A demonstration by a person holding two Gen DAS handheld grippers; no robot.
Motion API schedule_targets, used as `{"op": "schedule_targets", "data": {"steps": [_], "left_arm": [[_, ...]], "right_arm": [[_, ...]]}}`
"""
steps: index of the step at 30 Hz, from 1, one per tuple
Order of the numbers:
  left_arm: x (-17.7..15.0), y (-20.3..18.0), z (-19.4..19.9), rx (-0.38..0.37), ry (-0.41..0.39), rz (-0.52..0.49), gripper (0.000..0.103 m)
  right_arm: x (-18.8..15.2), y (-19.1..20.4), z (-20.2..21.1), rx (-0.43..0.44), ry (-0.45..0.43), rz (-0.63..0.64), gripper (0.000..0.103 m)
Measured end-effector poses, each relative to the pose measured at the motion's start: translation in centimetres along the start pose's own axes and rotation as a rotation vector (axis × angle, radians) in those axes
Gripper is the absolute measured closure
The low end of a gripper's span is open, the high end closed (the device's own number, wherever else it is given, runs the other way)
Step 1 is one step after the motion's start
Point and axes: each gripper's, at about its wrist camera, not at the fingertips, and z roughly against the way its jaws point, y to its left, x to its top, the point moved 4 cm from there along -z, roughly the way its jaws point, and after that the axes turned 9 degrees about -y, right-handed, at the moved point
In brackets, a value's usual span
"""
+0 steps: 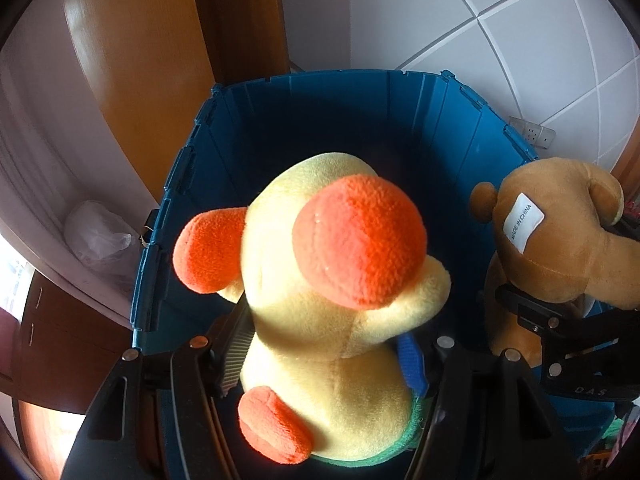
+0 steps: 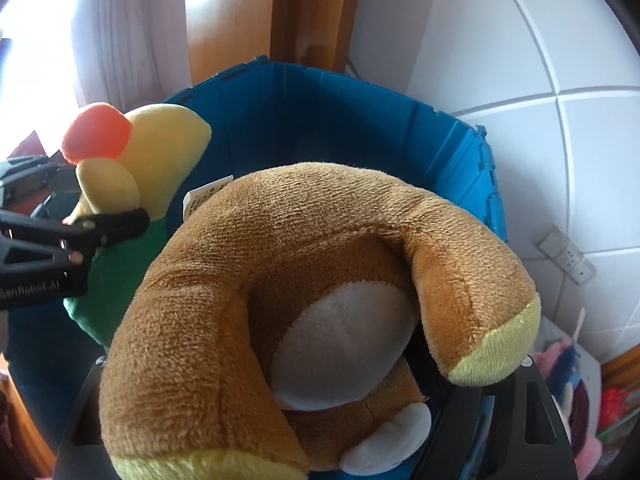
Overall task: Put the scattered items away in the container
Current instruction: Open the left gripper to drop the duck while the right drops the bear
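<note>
My left gripper (image 1: pixel 320 356) is shut on a yellow plush duck (image 1: pixel 320 300) with orange beak and feet, and holds it over the open blue bin (image 1: pixel 320 92). My right gripper (image 2: pixel 276 408) is shut on a brown plush monkey (image 2: pixel 280 248) and holds it over the same bin (image 2: pixel 340 92). In the left wrist view the monkey (image 1: pixel 560 232) hangs at the right, held by the right gripper (image 1: pixel 568 328). In the right wrist view the duck (image 2: pixel 160 140) sits at the left, held by the left gripper (image 2: pixel 104 224). The bin's floor is dark and mostly hidden.
A wooden door frame (image 1: pixel 132 60) and a white tiled wall (image 1: pixel 520 20) stand behind the bin. A wall socket (image 2: pixel 568 256) is at the right. A crumpled plastic bag (image 1: pixel 96 236) lies left of the bin. Colourful items (image 2: pixel 580 380) are piled at the right.
</note>
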Motion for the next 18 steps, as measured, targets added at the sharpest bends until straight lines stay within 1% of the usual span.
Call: {"op": "schedule_targets", "data": {"steps": [5,9,10,11,12,14,16,18], "left_arm": [[0.3,0.2,-1.4,0.003,0.027,0.027,0.033],[0.0,0.5,-2.5,0.019,0.059,0.023,0.033],[0.0,0.6,-2.5,0.023,0.056,0.021,0.033],[0.1,0.6,-2.4,0.026,0.052,0.018,0.033],[0.3,0.5,-2.2,0.029,0.044,0.013,0.032],[0.5,0.4,-1.9,0.035,0.030,0.002,0.018],[0.7,0.2,-1.6,0.038,0.019,-0.010,0.014],[0.6,0.0,-1.5,0.037,0.016,-0.016,0.013]], "right_arm": [[0.7,-0.9,-1.1,-0.011,0.018,-0.008,0.017],[0.9,-1.4,-1.9,-0.037,0.027,-0.003,0.013],[0.9,-1.6,-2.0,-0.041,0.027,-0.002,0.011],[1.0,-1.7,-2.0,-0.042,0.025,-0.003,0.007],[1.1,-1.8,-2.0,-0.044,0.023,-0.004,0.006],[1.2,-2.0,-2.0,-0.046,0.019,-0.005,0.006],[1.4,-2.2,-2.1,-0.049,0.014,-0.006,0.006],[1.5,-2.4,-2.1,-0.052,0.010,-0.007,0.006]]}}
